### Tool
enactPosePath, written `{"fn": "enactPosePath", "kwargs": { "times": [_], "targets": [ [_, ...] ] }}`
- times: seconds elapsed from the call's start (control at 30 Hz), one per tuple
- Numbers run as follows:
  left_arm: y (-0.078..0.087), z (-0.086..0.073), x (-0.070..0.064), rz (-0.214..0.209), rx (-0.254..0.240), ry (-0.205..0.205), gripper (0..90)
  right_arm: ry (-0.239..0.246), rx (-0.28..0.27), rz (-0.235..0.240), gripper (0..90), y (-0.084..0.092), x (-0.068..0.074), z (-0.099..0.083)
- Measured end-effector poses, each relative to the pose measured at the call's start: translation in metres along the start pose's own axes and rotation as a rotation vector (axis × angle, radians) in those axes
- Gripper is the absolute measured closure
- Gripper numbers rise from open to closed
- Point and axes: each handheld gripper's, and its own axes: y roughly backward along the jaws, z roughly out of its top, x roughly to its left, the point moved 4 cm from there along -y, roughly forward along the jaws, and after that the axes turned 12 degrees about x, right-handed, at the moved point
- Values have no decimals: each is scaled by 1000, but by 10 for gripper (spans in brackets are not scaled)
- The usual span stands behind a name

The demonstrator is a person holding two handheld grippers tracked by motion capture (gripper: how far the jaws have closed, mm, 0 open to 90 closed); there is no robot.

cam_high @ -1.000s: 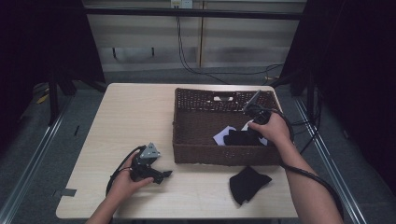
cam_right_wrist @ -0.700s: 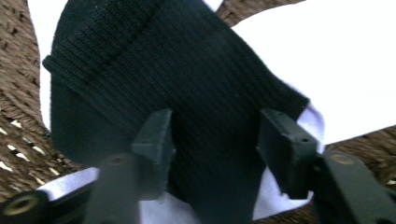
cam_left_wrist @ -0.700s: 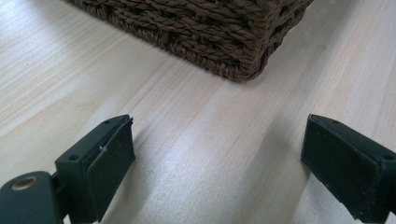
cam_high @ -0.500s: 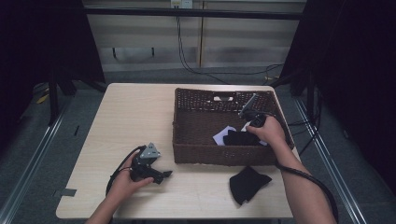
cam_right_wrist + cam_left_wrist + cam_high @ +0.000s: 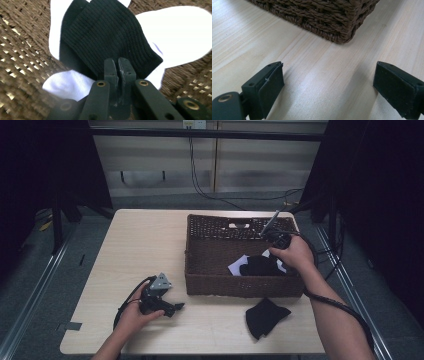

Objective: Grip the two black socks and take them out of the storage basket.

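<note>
Since a second ago, your right hand (image 5: 295, 254) has carried its gripper (image 5: 119, 65) a little lower and leftward into the basket (image 5: 240, 285). Its jaws are pressed together on the edge of a black sock (image 5: 110, 37), which lies on white cloth (image 5: 175, 32) on the basket floor; the cloth may be another sock, though the close view leaves that unclear. Your left gripper (image 5: 159, 295) rests on the tabletop (image 5: 125, 245) just left of the basket, jaws spread wide with bare wood between them and the basket's corner (image 5: 344, 37) ahead. A second black sock (image 5: 265, 316) lies on the tabletop just in front of the basket.
</note>
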Motion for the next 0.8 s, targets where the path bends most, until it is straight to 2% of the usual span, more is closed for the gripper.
{"fn": "enactPosePath", "kwargs": {
  "times": [0.03, 0.27, 0.57, 0.67, 0.73, 0.8],
  "targets": [
    [0, 0, 0, 0, 0, 0, 89, 7, 1, 7, 863, 2, 1, 0],
    [0, 0, 0, -2, 4, -1, 89, 28, 20, -25, 865, 25, 9, -2],
    [0, 0, 0, -2, 4, -1, 88, 36, 4, -39, 865, 53, 14, -3],
    [0, 0, 0, -2, 4, -2, 89, 39, 0, -38, 862, 49, 14, -2],
    [0, 0, 0, -2, 4, -1, 89, 34, 6, -53, 852, 36, 13, 1],
    [0, 0, 0, -3, 4, -2, 88, 38, -8, -35, 832, 20, 12, 5]
  ]
}}
